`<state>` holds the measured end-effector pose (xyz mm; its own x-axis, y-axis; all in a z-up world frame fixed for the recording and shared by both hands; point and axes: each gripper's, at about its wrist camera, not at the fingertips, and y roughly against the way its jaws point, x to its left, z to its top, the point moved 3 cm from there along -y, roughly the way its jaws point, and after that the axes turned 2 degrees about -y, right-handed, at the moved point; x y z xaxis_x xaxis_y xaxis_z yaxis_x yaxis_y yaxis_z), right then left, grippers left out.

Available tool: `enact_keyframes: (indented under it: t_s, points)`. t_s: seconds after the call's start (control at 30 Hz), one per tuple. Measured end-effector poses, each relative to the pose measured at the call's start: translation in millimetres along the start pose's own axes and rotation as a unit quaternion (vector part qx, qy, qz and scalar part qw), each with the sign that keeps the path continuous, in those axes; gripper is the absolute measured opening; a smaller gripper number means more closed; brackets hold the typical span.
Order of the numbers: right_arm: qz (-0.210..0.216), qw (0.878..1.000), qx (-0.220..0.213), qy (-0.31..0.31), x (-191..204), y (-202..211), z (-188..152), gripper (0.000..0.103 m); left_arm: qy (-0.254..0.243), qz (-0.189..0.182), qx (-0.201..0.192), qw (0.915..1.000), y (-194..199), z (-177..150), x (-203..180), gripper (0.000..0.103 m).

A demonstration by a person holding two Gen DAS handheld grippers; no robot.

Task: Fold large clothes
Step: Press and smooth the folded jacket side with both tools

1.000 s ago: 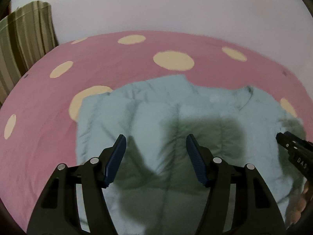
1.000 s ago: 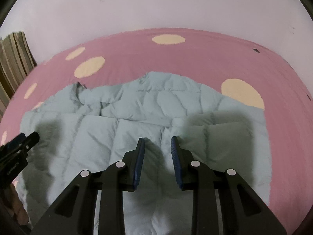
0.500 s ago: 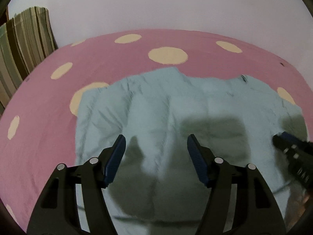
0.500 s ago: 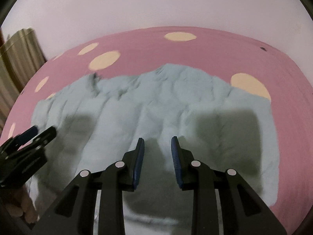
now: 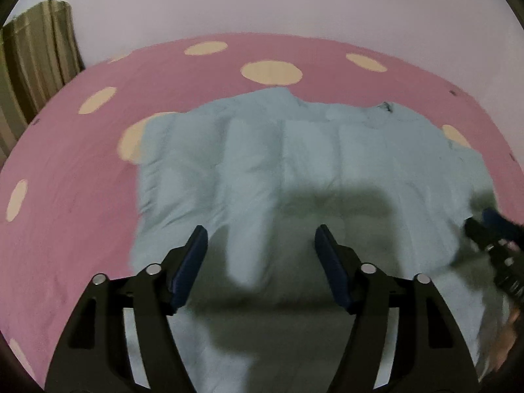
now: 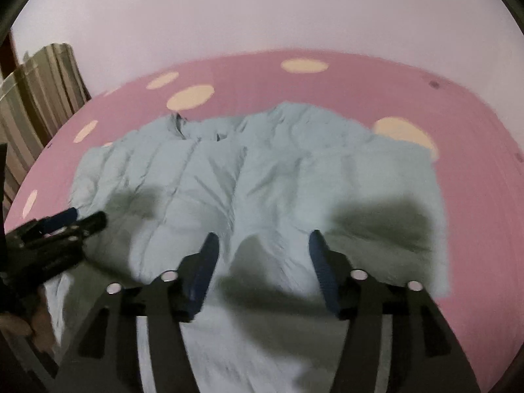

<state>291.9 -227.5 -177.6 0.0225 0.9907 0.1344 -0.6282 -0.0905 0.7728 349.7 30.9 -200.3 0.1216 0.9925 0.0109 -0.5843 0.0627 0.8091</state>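
On the pink spotted bedspread (image 5: pixel 82 216) lies the pale blue quilted jacket (image 5: pixel 294 163) — spread flat. Above it the left gripper (image 5: pixel 260 255) and right gripper (image 6: pixel 262 258) angle downward side by side, jaws just opened wide — nothing between them.

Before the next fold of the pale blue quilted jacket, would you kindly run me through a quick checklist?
1. Pale blue quilted jacket spread on the pink spotted bedsheet: ok.
2. Left gripper open, jaws just widened, nothing gripped: ok.
3. Right gripper open, jaws just widened, nothing between them: ok.
4. Grippers apart from each other: ok.
5. Jacket smooth: not ok, rumpled near the collar.
6. Near hem position: cannot tell, hidden below the grippers.
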Motion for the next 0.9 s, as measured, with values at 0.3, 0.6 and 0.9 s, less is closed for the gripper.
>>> enact_keyframes:
  t_s: [0.3, 0.6, 0.9]
  points:
    - [-0.033, 0.998, 0.006, -0.051, -77.2, 92.2, -95.9, 0.067, 0.076, 0.003, 0.011, 0.9971, 81.9, -120.9, 83.8, 0.073]
    - [-0.029, 0.993, 0.038, -0.107, -112.2, 133.6, -186.5, 0.067, 0.138, -0.046, 0.042, 0.9885, 120.1, -216.9, 113.6, 0.073]
    - [-0.007, 0.992, 0.055, -0.111, -97.3, 137.3, -221.1, 0.067, 0.149, -0.108, 0.035, 0.9823, 135.5, -242.8, 113.3, 0.073]
